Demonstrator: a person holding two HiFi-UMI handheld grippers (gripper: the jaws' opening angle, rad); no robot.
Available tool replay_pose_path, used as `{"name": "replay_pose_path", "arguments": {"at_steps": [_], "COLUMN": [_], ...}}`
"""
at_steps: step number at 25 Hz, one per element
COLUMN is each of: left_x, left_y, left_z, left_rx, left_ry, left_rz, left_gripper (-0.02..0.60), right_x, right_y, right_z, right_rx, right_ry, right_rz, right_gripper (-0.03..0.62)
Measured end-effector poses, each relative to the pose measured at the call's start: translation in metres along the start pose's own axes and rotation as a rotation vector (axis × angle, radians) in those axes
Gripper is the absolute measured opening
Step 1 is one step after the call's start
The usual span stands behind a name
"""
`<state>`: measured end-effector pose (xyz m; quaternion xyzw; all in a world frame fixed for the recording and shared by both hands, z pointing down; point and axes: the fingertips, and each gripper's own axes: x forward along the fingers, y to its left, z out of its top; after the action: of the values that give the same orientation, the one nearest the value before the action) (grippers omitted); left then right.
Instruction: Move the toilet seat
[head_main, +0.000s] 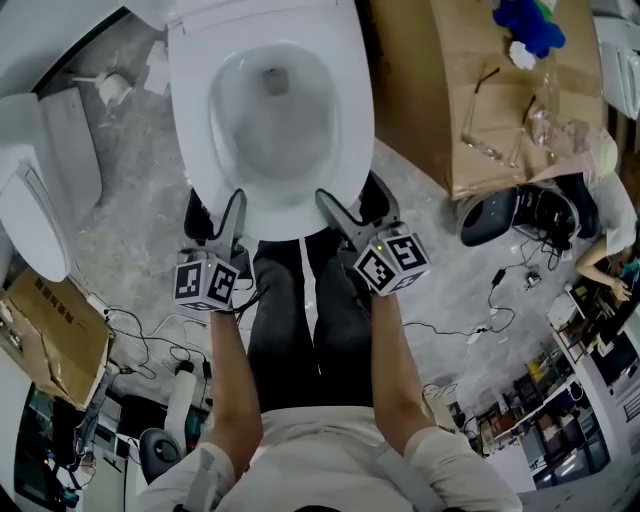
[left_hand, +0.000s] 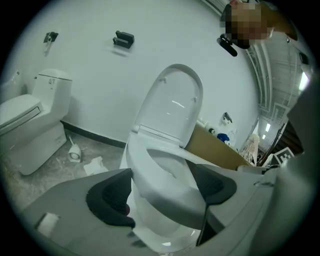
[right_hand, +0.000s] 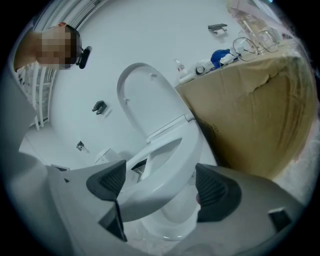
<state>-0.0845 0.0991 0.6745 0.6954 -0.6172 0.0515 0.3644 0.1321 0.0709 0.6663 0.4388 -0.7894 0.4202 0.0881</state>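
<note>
The toilet seat (head_main: 285, 212) lies down on the bowl with the lid (left_hand: 172, 102) standing up behind it. It looks like rigid, glossy moulded plastic: probably light and stiff but slick under the pads, and hinged at the back, so the front rim is the best place to grasp. Both forearms reach down side by side. The left hand-held gripper (head_main: 230, 218) and right hand-held gripper (head_main: 345, 215) have their jaws spread wide around that rim, not visibly clamped.
</note>
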Motion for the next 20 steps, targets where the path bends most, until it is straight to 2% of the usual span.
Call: {"name": "replay_pose_path", "arguments": {"at_steps": [9,12,20], "left_x": [-0.007,-0.011,-0.028], "left_y": [-0.014,-0.022,-0.050], "left_z": [0.042,0.059,0.099], "left_rx": [0.043,0.098,0.222], "left_ry": [-0.088,-0.104,-0.137], "left_rz": [-0.013,-0.019,-0.082], "left_gripper": [0.402,0.399,0.299], "right_x": [-0.007,-0.010,-0.012], "right_y": [0.016,0.022,0.034], "right_z": [0.032,0.044,0.074], "right_rx": [0.022,0.050,0.124], "right_ry": [-0.054,-0.085,-0.157], "right_rz": [0.026,0.036,0.042], "right_gripper": [0.438,0.438,0.437]}}
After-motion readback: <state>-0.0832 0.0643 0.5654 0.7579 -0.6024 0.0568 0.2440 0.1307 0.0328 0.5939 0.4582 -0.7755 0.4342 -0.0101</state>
